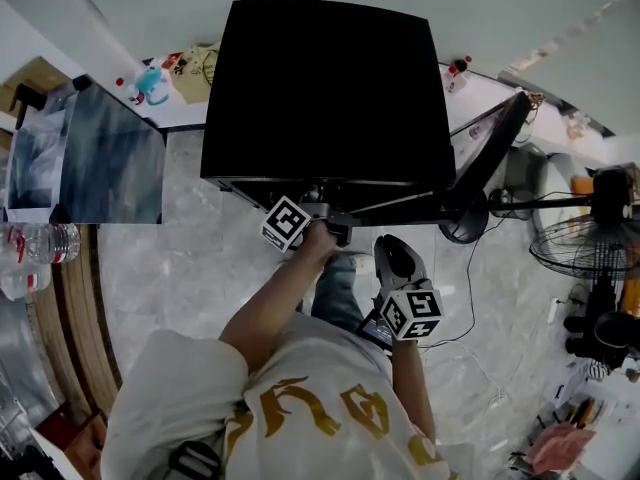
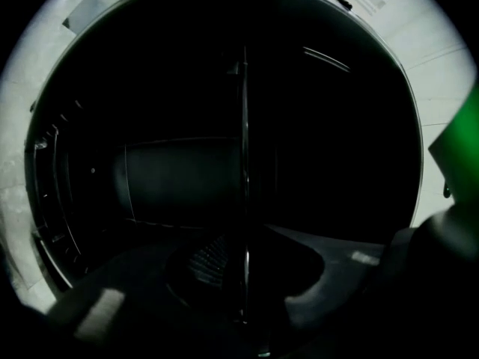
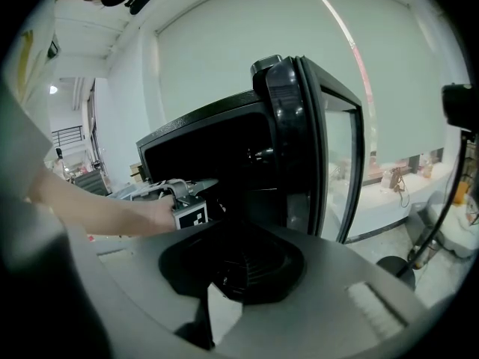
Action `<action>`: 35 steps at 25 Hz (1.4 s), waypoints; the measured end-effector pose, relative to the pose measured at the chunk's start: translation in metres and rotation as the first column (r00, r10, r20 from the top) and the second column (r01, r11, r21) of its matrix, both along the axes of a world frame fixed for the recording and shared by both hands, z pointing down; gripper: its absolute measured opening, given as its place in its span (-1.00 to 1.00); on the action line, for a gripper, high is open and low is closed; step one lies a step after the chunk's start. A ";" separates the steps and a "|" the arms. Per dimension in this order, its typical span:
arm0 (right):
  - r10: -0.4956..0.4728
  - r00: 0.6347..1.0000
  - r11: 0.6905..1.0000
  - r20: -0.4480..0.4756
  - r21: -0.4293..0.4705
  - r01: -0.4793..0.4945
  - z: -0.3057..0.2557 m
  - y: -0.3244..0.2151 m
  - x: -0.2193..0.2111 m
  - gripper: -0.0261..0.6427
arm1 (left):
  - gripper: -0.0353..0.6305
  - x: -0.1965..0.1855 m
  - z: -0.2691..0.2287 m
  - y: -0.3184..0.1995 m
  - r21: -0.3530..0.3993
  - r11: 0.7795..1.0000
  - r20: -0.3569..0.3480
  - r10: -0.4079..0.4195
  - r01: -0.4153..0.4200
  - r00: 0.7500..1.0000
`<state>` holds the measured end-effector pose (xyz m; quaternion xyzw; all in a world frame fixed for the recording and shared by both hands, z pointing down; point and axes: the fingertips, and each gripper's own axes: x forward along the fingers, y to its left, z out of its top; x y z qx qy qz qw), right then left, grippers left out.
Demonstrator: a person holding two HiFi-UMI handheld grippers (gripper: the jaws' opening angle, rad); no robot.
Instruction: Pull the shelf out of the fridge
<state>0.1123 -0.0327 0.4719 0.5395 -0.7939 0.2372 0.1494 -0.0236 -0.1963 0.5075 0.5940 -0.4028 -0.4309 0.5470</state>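
A black fridge [image 1: 325, 88] stands in front of me, its glass door [image 1: 490, 158] swung open to the right. My left gripper [image 1: 335, 220] reaches into the opening under the fridge's top. In the left gripper view the inside is dark. The thin edge of a shelf [image 2: 243, 163] runs straight between the jaws, which look shut on it. My right gripper [image 1: 392, 243] hangs back from the fridge at lower right, shut and empty. The right gripper view shows the fridge [image 3: 224, 148], its door [image 3: 329, 148] and the left gripper [image 3: 187, 189] at the opening.
A floor fan [image 1: 590, 248] and a cable [image 1: 470, 308] lie to the right of the door. A white counter [image 1: 180, 108] with small items runs behind the fridge. A tall glossy panel [image 1: 110, 158] and water bottles [image 1: 35, 253] stand at the left.
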 end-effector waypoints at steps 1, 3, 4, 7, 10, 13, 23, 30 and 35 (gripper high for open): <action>0.001 1.000 1.000 -0.001 0.000 -0.001 0.000 0.000 0.001 -0.71 | -0.60 0.000 0.000 -0.001 0.000 1.000 0.000 -0.003 0.003 1.000; 0.005 1.000 1.000 -0.004 0.001 -0.005 0.000 0.002 0.002 -0.71 | -0.65 0.000 0.000 -0.001 0.004 1.000 0.007 -0.002 0.002 1.000; 0.009 1.000 1.000 -0.006 0.004 -0.009 0.000 0.002 0.003 -0.72 | -0.68 0.001 0.000 -0.002 0.006 1.000 0.010 0.001 -0.001 1.000; 0.017 1.000 1.000 -0.010 0.017 -0.017 -0.002 0.002 0.006 -0.73 | -0.83 0.005 0.001 -0.003 0.001 1.000 -0.004 0.008 -0.008 1.000; 0.018 1.000 1.000 -0.008 0.022 -0.018 -0.003 0.003 0.005 -0.73 | -0.84 0.005 0.002 -0.003 -0.016 1.000 0.001 0.015 -0.015 1.000; 0.020 1.000 1.000 -0.005 0.019 -0.020 -0.004 0.004 0.004 -0.74 | -0.85 0.005 0.002 -0.001 -0.029 0.999 0.001 0.020 -0.020 1.000; 0.030 1.000 0.998 0.005 0.046 -0.031 -0.014 0.005 -0.002 -0.74 | -0.86 0.007 0.003 0.027 -0.052 0.997 -0.010 0.060 -0.060 0.998; 0.036 0.999 0.997 0.003 0.072 -0.036 -0.022 0.008 -0.011 -0.74 | -0.86 0.008 0.004 0.051 -0.065 0.993 -0.010 0.099 -0.100 0.995; 0.042 0.999 0.996 0.009 0.082 -0.043 -0.025 0.015 -0.015 -0.74 | -0.85 0.010 0.004 0.063 -0.069 0.989 -0.008 0.127 -0.127 0.992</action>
